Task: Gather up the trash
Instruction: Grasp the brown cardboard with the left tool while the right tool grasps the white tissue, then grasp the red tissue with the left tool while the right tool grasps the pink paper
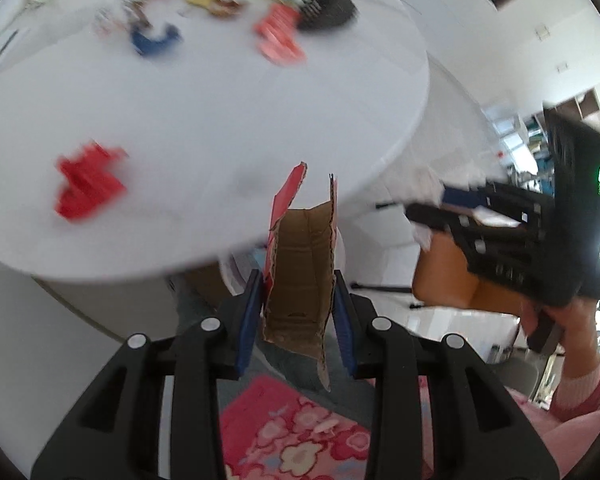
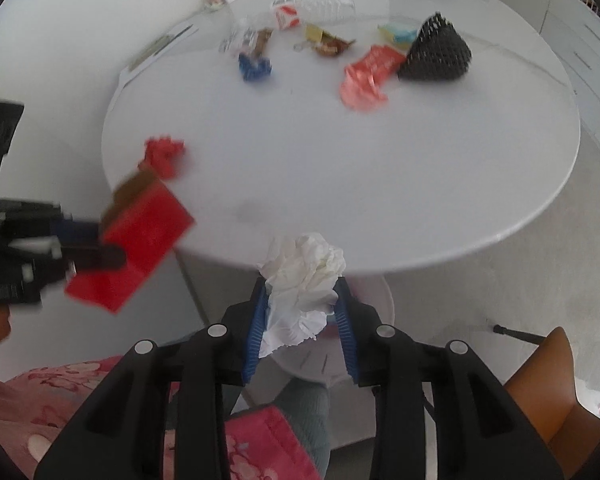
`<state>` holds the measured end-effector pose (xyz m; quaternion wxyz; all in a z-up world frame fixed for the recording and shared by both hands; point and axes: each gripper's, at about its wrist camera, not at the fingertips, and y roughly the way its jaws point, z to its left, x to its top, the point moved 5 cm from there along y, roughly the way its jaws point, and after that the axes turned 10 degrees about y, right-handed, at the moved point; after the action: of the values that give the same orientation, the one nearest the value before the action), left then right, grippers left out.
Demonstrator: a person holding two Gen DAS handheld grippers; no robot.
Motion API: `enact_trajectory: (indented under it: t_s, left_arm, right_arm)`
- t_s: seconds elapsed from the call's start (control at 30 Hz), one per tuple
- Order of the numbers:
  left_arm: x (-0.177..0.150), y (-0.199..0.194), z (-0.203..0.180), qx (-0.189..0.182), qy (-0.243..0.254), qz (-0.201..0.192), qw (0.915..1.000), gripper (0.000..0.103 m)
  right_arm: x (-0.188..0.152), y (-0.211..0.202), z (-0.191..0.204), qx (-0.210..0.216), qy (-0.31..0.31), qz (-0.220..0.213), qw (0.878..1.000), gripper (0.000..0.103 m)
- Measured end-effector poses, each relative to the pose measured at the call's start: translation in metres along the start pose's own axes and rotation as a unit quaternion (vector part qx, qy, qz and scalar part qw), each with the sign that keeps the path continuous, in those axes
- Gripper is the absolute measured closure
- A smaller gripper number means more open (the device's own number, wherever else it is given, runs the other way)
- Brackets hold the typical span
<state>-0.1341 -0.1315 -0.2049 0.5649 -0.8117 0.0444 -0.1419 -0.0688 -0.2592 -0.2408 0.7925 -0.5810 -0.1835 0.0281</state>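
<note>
My left gripper (image 1: pixel 298 280) is shut on a torn cardboard piece (image 1: pixel 300 272), brown inside and red outside, held above the near edge of the round white table (image 1: pixel 220 120). In the right wrist view that same gripper (image 2: pixel 100 240) shows at the left with the red cardboard piece (image 2: pixel 140 240) in it. A crumpled white tissue (image 2: pixel 304 280) is pinched in my right gripper (image 2: pixel 302 292), which is shut on it beyond the table's near rim (image 2: pixel 420 208). The right gripper (image 1: pixel 432 208) also appears in the left wrist view, with a hand under it.
A crumpled red wrapper (image 2: pixel 164 156) lies near the left rim. Across the far side lie a blue wrapper (image 2: pixel 254 66), a pink-red packet (image 2: pixel 368 74), a black mesh cup (image 2: pixel 436 50) on its side, a clear bottle (image 2: pixel 320 4) and other scraps. An orange chair (image 2: pixel 552 384) stands lower right.
</note>
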Motion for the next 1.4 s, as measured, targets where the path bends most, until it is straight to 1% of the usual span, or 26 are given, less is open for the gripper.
enact_trajectory:
  t_s: [0.1, 0.13, 0.17, 0.2, 0.23, 0.27, 0.3, 0.37, 0.5, 0.57, 0.67, 0.73, 0.87, 0.9, 0.93, 0.97, 1.0, 1.07, 1.1, 1.13, 1.2, 1.3, 1.33, 1.4]
  left_arm:
    - [-0.011, 0.025, -0.026, -0.005, 0.002, 0.019, 0.9998, 0.07]
    - [-0.012, 0.032, -0.032, -0.001, 0.003, 0.026, 0.9997, 0.07]
    - [-0.013, 0.039, -0.039, 0.003, 0.011, 0.031, 0.9995, 0.066]
    - [-0.012, 0.043, -0.044, 0.005, 0.016, 0.033, 0.9993, 0.064]
    - [-0.012, 0.047, -0.048, 0.011, 0.019, 0.036, 0.9991, 0.058]
    - [-0.011, 0.051, -0.053, 0.011, 0.023, 0.038, 0.999, 0.05]
    - [-0.01, 0.054, -0.057, 0.009, 0.028, 0.04, 0.9988, 0.047]
    - [-0.008, 0.06, -0.063, 0.019, 0.037, 0.044, 0.9982, 0.036]
    - [-0.002, 0.06, -0.07, 0.03, 0.042, 0.033, 0.9981, 0.026]
    - [0.001, 0.059, -0.07, 0.032, 0.037, 0.029, 0.9984, 0.021]
    - [0.005, 0.054, -0.065, 0.039, 0.03, 0.026, 0.9985, 0.02]
    - [0.002, 0.046, -0.062, 0.052, 0.027, 0.022, 0.998, 0.018]
    - [-0.007, 0.026, -0.041, 0.081, 0.01, 0.009, 0.9966, 0.013]
    - [-0.009, 0.021, -0.035, 0.089, 0.004, 0.006, 0.996, 0.013]
    - [-0.012, 0.017, -0.03, 0.098, -0.004, 0.004, 0.9952, 0.013]
    - [-0.016, 0.011, -0.02, 0.11, -0.017, -0.001, 0.9937, 0.013]
    - [-0.017, 0.005, -0.014, 0.117, -0.028, -0.006, 0.9927, 0.013]
    - [-0.022, -0.006, 0.004, 0.123, -0.061, -0.022, 0.9903, 0.013]
    - [-0.024, -0.01, 0.01, 0.124, -0.075, -0.028, 0.9891, 0.013]
    - [-0.026, -0.013, 0.019, 0.126, -0.091, -0.035, 0.9872, 0.013]
    - [-0.027, -0.019, 0.035, 0.137, -0.12, -0.048, 0.9821, 0.013]
    - [-0.026, -0.025, 0.059, 0.163, -0.161, -0.063, 0.9713, 0.013]
    - [-0.024, -0.024, 0.069, 0.17, -0.18, -0.069, 0.9663, 0.013]
    - [-0.019, -0.023, 0.091, 0.181, -0.226, -0.082, 0.9535, 0.012]
  right_arm:
    - [-0.014, -0.001, -0.006, -0.003, -0.014, 0.007, 1.0, 0.068]
    - [-0.017, -0.001, -0.007, -0.005, -0.018, 0.007, 1.0, 0.068]
    - [-0.02, 0.0, -0.009, -0.005, -0.021, 0.007, 1.0, 0.068]
    - [-0.023, 0.0, -0.011, -0.004, -0.023, 0.007, 1.0, 0.067]
    - [-0.024, 0.001, -0.013, -0.005, -0.024, 0.007, 1.0, 0.067]
    - [-0.024, 0.003, -0.015, -0.007, -0.025, 0.006, 1.0, 0.067]
    - [-0.025, 0.003, -0.017, -0.01, -0.027, 0.005, 1.0, 0.067]
    - [-0.025, 0.006, -0.02, -0.012, -0.029, 0.002, 0.999, 0.067]
    - [-0.023, 0.007, -0.025, -0.011, -0.028, -0.003, 1.0, 0.067]
    - [-0.022, 0.007, -0.027, -0.01, -0.027, -0.003, 1.0, 0.067]
    - [-0.024, 0.008, -0.029, 0.0, -0.026, -0.001, 1.0, 0.065]
    - [-0.026, 0.009, -0.027, 0.008, -0.029, 0.001, 1.0, 0.062]
    - [-0.033, 0.018, -0.018, 0.022, -0.049, 0.019, 0.998, 0.061]
    - [-0.036, 0.021, -0.016, 0.024, -0.054, 0.026, 0.998, 0.059]
    - [-0.039, 0.025, -0.015, 0.024, -0.059, 0.032, 0.997, 0.054]
    - [-0.041, 0.026, -0.014, 0.023, -0.062, 0.035, 0.997, 0.044]
    - [-0.042, 0.027, -0.013, 0.021, -0.064, 0.035, 0.997, 0.038]
    - [-0.042, 0.026, -0.013, 0.011, -0.063, 0.026, 0.998, 0.016]
    - [-0.04, 0.024, -0.014, 0.01, -0.061, 0.022, 0.998, 0.012]
    - [-0.038, 0.023, -0.014, 0.013, -0.058, 0.019, 0.998, 0.01]
    - [-0.033, 0.02, -0.014, 0.021, -0.051, 0.016, 0.998, 0.009]
    - [-0.02, 0.014, -0.014, 0.018, -0.046, 0.0, 0.999, 0.009]
    - [-0.014, 0.012, -0.014, 0.017, -0.045, -0.007, 0.999, 0.008]
    - [-0.003, 0.008, -0.011, 0.013, -0.041, -0.022, 0.999, 0.006]
